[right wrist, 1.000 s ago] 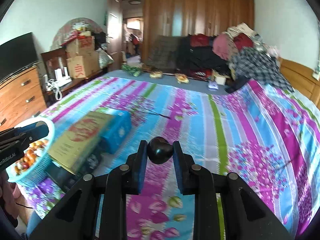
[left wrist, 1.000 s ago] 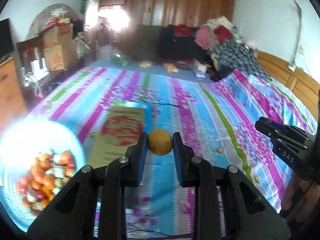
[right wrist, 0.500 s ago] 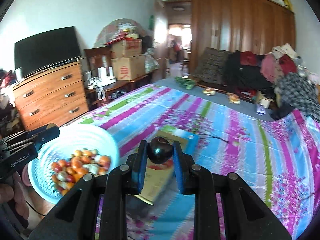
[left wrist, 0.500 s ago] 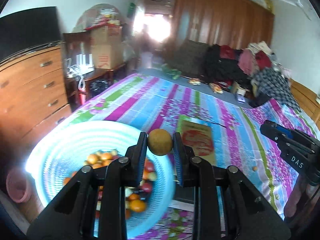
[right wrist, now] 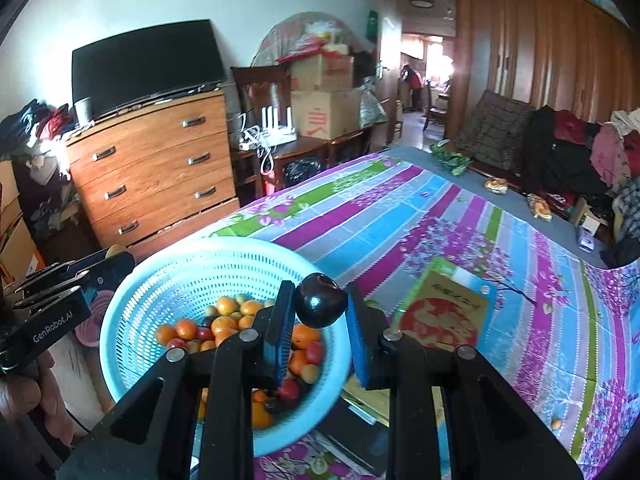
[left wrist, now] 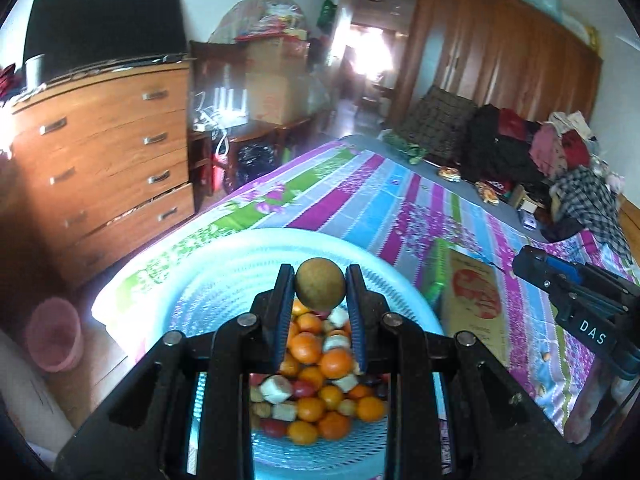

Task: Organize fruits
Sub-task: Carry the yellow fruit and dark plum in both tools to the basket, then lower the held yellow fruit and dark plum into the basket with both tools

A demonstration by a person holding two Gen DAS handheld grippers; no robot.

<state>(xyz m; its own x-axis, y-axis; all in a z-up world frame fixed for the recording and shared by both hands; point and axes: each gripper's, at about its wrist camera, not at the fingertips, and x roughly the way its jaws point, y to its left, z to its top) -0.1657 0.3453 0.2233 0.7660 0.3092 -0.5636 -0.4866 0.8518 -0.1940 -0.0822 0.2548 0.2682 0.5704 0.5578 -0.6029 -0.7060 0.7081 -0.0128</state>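
My left gripper [left wrist: 320,292] is shut on a round brown fruit [left wrist: 320,289] and holds it above the light blue basket [left wrist: 208,280], which holds several oranges, red fruits and pale pieces [left wrist: 316,384]. My right gripper [right wrist: 320,308] is shut on a dark purple plum [right wrist: 321,305] and hovers over the right rim of the same basket [right wrist: 132,312]. The left gripper shows at the left edge of the right wrist view [right wrist: 60,300]; the right gripper shows at the right of the left wrist view [left wrist: 576,304].
The basket sits at the corner of a bed with a striped floral sheet [right wrist: 460,216]. A flat red and tan box [right wrist: 444,316] lies right of the basket. A wooden dresser [right wrist: 152,172] stands left, a pink bin [left wrist: 54,334] is on the floor.
Both grippers have swung left from over the bed to over the basket, each still holding its fruit. The basket now lies directly beneath the left gripper.
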